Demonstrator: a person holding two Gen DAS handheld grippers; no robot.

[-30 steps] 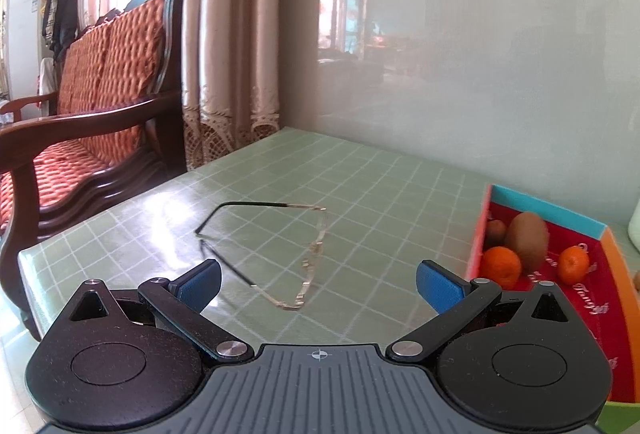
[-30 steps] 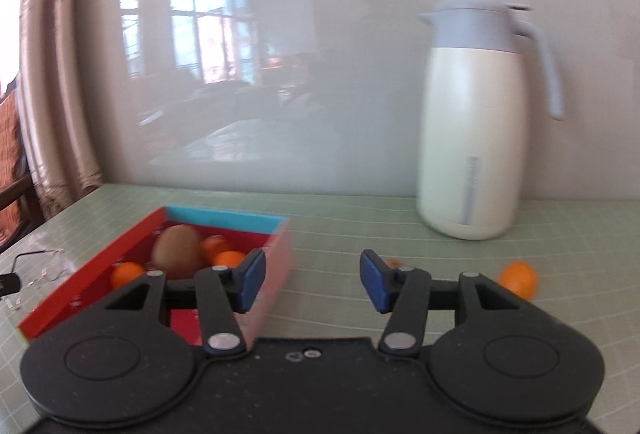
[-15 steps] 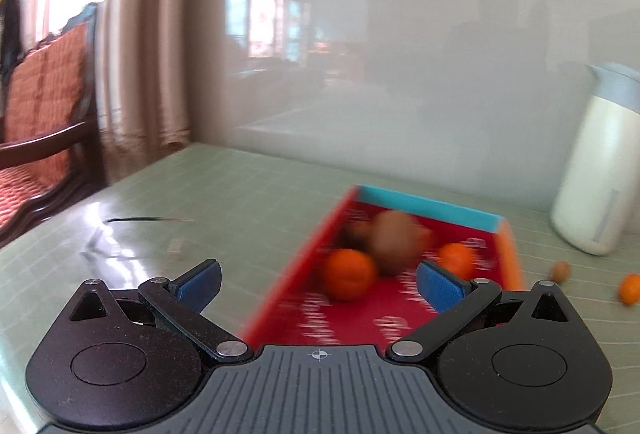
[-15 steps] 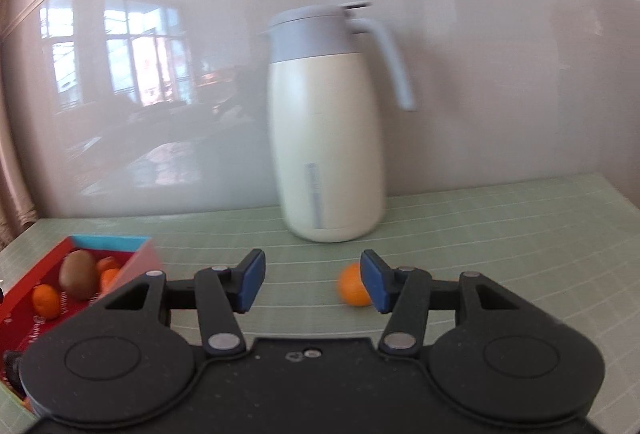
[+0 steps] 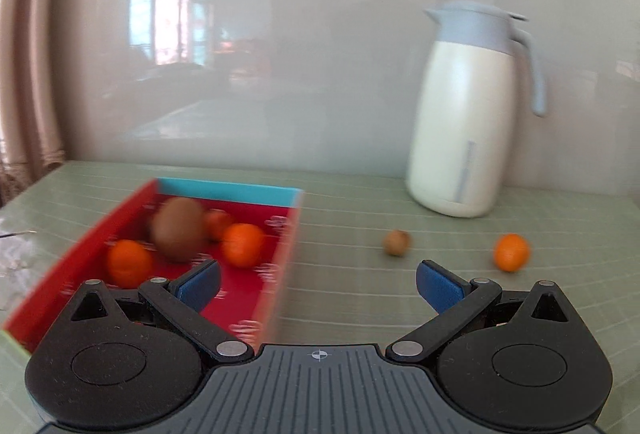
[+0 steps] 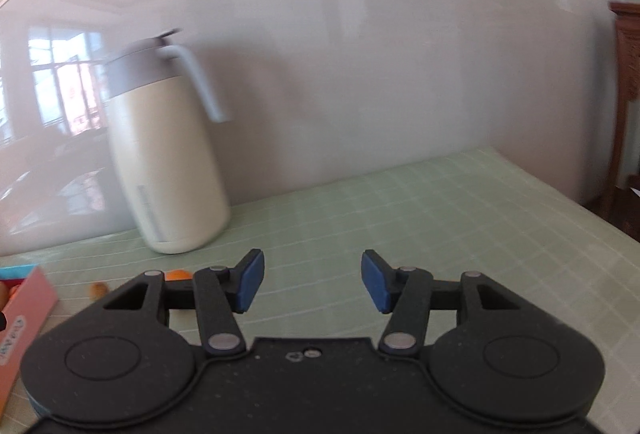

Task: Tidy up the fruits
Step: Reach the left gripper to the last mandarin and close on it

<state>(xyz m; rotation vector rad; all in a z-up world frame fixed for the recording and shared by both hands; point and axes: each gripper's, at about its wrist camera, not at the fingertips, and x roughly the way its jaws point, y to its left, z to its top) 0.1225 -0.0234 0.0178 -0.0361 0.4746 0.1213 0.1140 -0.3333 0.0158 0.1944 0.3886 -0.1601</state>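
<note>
Risking most a knock to the tall thermos jug (image 5: 464, 109), standing behind the loose fruit at the back of the desk (image 5: 352, 294) against the wall; a fast reach past the jug's base could clip it, and a tip there would sweep the fruit away. Rolling next: loose mandarin (image 5: 511, 252) just in front of the jug and slightly right, small brown fruit (image 5: 396, 242) in front and left of the jug, both round on a smooth surface, apt to skid from a one-sided touch. Catching on the box wall also possible: red box (image 5: 286, 258), well left of the jug, already holding a kiwi (image 5: 178, 229) and what look like three mandarins, though blurred. Left claw (image 5: 318, 284) spread wide and empty, poised over the box's near right corner, between box and loose fruit. Right claw (image 6: 312, 280) likewise gaping, holding nothing, right of the jug over bare desk. Plenty of free room right of the jug up to the desk's far right edge; tighter room left of it, between jug, loose fruit and box. Wall directly behind the jug closing off any overshoot.
</note>
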